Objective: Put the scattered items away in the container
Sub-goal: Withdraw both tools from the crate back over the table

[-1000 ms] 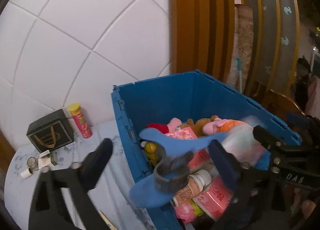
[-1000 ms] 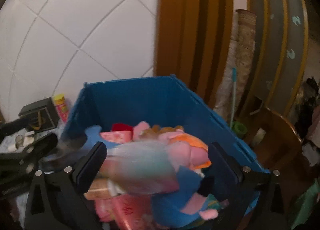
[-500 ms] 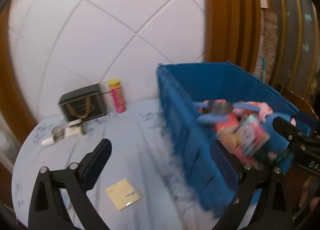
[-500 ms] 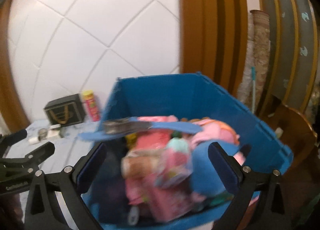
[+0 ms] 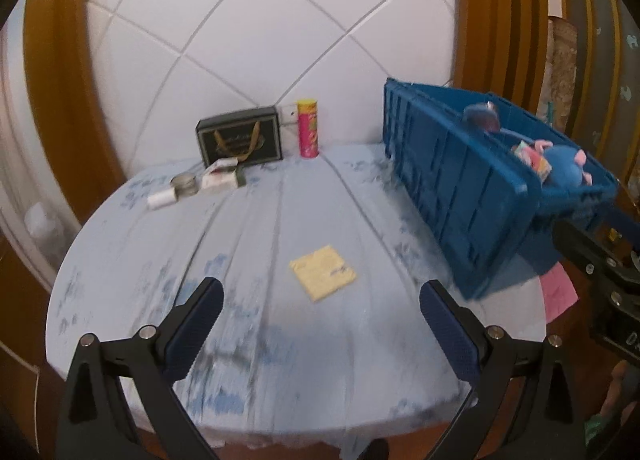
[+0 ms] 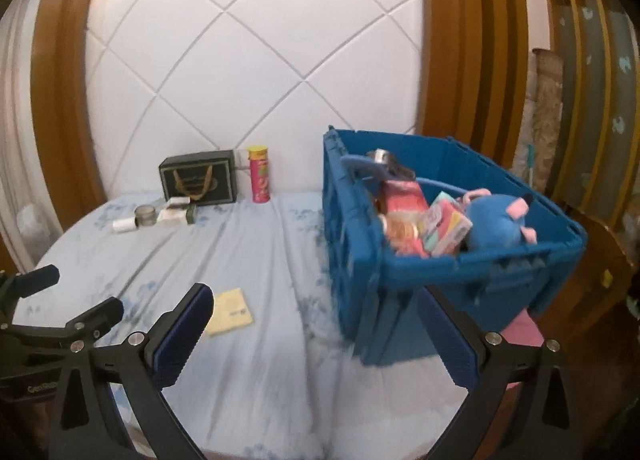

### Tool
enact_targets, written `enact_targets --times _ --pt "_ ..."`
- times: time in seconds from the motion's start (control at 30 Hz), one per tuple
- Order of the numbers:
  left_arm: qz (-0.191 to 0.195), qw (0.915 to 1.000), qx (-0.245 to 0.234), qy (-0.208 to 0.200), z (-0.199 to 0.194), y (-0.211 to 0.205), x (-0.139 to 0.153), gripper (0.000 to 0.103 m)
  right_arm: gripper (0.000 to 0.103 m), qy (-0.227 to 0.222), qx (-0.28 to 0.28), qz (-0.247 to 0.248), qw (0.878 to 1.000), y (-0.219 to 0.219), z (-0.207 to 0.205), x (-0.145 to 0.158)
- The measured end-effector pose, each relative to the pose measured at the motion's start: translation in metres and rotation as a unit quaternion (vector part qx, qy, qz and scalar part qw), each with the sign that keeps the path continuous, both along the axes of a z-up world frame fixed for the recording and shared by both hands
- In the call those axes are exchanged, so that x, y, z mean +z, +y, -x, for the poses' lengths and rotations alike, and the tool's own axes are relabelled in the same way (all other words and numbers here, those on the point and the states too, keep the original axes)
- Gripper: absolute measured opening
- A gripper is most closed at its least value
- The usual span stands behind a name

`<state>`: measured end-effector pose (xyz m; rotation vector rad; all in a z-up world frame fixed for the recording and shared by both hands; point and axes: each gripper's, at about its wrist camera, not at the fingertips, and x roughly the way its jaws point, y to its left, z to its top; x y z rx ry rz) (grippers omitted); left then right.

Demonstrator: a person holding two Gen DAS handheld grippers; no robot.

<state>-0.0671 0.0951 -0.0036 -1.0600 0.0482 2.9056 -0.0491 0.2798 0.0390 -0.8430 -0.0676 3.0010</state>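
Best to bring the left gripper point(image 5: 320, 326), jaws wide and empty, low and flat over the yellow packet point(image 5: 322, 277) lying on the tablecloth point(image 5: 248, 228) near the blue crate point(image 6: 460, 280). Right gripper point(image 6: 314, 338) likewise spread, holding nothing. Crate already piled with a blue plush point(image 6: 496, 226), pink cartons point(image 6: 446, 230), a bottle point(image 6: 398, 232).

Ahead of me, filling 12 o'clock, is a white tiled wall point(image 5: 240, 40) with diagonal grout lines. A curved brown wooden frame point(image 5: 60, 100) borders it at 9 o'clock, and a ribbed wooden pillar point(image 6: 472, 60) stands at 1 o'clock. Below lies a pale blue tablecloth point(image 5: 260, 340) with darker blue blotches and long creases. At 3 o'clock I see a patterned roll point(image 6: 546, 120) leaning upright, a teal-handled stick point(image 6: 530, 164) beside it, and a wooden chair point(image 6: 600, 260). Something pink point(image 5: 558, 288) shows at the cloth's right edge.
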Motion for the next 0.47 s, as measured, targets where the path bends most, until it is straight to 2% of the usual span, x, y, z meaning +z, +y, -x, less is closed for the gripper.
enact_targets --times 0.2,0.47 --pt "-0.006 0.9998 0.017 -0.010 -0.029 -0.022 -0.006 0.100 0.103 -0.005 0.004 0.000 1.000 -0.017 -0.031 -0.008" --pt "-0.014 0.9996 0.022 0.001 -0.043 -0.031 0.001 0.100 0.103 -0.002 -0.004 0.007 1.000 -0.015 -0.043 -0.006"
